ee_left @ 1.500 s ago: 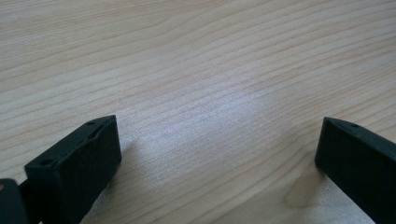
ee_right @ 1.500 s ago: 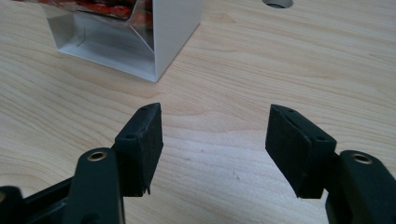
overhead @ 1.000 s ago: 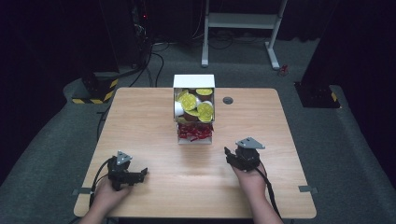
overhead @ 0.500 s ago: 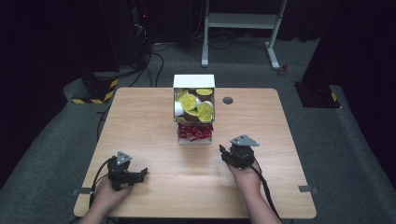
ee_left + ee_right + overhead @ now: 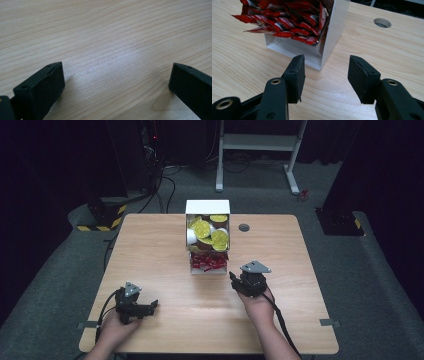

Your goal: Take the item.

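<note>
A white box [image 5: 207, 206] stands at the table's middle back, with yellow-lidded cups [image 5: 207, 232] in its upper part and red packets [image 5: 209, 262] in its lower tray. My right gripper [image 5: 233, 278] is just right of the tray's front corner and points at it. In the right gripper view the box wall [image 5: 335, 27] and the red packets [image 5: 287, 17] lie close ahead of the right gripper [image 5: 325, 66]. Its jaws are open, have just been closing a little, and hold nothing. My left gripper [image 5: 151, 305] rests low at the front left; the left gripper [image 5: 116, 75] is open over bare wood.
A round cable hole [image 5: 244, 227] sits in the tabletop right of the box, also seen as the hole [image 5: 382, 22] beyond the right jaws. A white metal stand [image 5: 260, 142] and a yellow-black striped base [image 5: 107, 215] are on the floor behind the table.
My right gripper has moved left and slightly forward, closer to the tray of red packets. The left gripper has stayed put.
</note>
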Tool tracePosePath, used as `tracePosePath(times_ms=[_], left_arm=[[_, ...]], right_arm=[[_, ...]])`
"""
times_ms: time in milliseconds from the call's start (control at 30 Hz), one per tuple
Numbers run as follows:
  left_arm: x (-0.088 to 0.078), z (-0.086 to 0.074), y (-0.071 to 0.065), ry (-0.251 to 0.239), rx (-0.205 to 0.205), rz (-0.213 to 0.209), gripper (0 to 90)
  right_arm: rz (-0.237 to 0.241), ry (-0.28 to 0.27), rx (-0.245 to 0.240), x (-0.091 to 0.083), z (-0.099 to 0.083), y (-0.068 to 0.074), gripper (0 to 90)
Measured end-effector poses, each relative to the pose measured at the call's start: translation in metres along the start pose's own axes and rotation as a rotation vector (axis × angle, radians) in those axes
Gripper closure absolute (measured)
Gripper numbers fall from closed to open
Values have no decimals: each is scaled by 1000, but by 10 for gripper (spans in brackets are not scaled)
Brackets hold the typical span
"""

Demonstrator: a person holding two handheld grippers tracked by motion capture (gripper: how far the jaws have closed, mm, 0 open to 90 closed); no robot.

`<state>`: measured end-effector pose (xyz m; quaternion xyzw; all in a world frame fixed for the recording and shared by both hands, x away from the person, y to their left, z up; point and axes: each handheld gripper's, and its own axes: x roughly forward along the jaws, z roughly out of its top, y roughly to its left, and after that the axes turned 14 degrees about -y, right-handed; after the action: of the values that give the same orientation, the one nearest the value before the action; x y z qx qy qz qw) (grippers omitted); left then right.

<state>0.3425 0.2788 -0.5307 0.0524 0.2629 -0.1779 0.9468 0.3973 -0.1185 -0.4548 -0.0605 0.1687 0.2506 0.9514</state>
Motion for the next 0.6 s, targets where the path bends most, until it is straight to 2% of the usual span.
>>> tracePosePath(times_ms=[600], left_arm=[[0, 0, 0, 0, -1, 0, 6]], right_arm=[[14, -43, 1, 12, 19, 0, 547]])
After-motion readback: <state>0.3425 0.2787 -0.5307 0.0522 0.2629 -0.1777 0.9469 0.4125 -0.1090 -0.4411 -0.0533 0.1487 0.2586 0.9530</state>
